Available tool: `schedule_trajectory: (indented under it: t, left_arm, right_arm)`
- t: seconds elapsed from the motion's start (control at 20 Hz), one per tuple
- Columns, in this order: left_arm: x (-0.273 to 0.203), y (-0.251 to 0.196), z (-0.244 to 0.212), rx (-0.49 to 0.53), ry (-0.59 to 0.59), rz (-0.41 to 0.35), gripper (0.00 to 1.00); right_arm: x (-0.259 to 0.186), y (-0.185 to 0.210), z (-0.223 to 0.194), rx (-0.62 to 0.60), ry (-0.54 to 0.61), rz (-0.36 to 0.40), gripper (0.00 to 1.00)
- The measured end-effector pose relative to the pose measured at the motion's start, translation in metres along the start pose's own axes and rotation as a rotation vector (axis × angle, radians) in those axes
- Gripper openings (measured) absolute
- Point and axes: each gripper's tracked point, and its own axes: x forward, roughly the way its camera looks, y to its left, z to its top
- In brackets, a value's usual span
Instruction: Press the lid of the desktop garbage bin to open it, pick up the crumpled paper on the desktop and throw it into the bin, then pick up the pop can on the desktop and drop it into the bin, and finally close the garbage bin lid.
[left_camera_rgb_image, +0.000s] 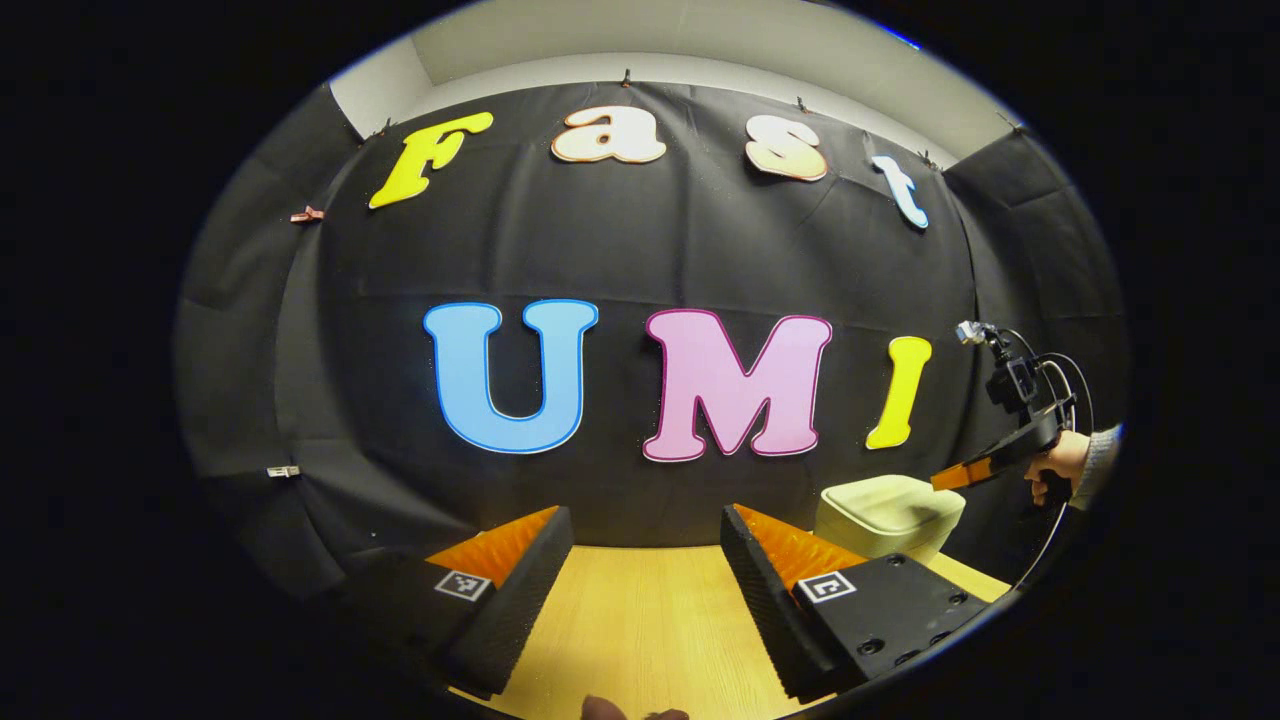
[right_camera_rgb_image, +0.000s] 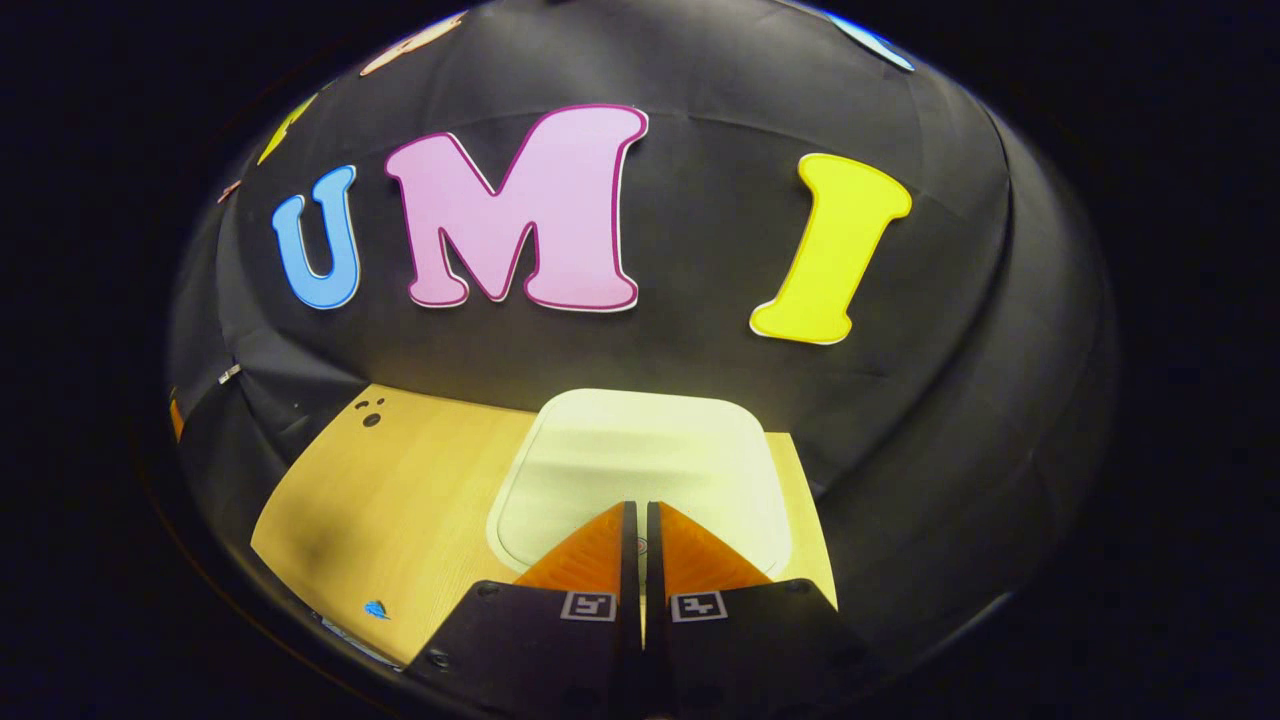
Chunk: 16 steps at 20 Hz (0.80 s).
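In the left gripper view, I am holding my left gripper (left_camera_rgb_image: 645, 560) with its fingers spread wide apart over bare wooden desktop (left_camera_rgb_image: 640, 620), gripping nothing; the garbage bin (left_camera_rgb_image: 888, 515) is sitting at about four o'clock with its lid down, and my right gripper (left_camera_rgb_image: 965, 472) is hovering just above it, held by my hand (left_camera_rgb_image: 1060, 462) at three o'clock. In the right gripper view, I am pointing the right gripper (right_camera_rgb_image: 640, 515) down at the bin's lid (right_camera_rgb_image: 640, 450), fingers closed together with a thin slit between them, their tips at six o'clock just above or touching the lid; I cannot tell which. Neither the crumpled paper nor the pop can is where I am looking. My worry: pressing off-centre near the lid's near edge may fail to trip the latch, or push the light bin sliding across the desktop toward the wall.
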Motion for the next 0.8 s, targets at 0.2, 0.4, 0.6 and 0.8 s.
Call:
schedule_trajectory:
  t: [0.2, 0.4, 0.6, 0.8]
  left_arm:
    - [0.001, 0.001, 0.001, -0.001, -0.002, 0.003, 0.95]
    - [0.002, 0.002, 0.0, -0.003, 0.001, 0.005, 0.95]
    - [0.003, 0.003, -0.003, -0.002, 0.006, 0.007, 0.95]
    - [0.002, 0.004, -0.003, -0.002, 0.008, 0.01, 0.95]
  right_arm:
    - [0.009, 0.0, -0.011, -0.005, 0.039, 0.0, 0.05]
    - [0.015, -0.001, -0.016, -0.004, 0.056, 0.0, 0.05]
    - [0.021, -0.001, -0.027, -0.002, 0.083, 0.002, 0.05]
    - [0.022, -0.003, -0.028, 0.02, 0.078, -0.001, 0.05]
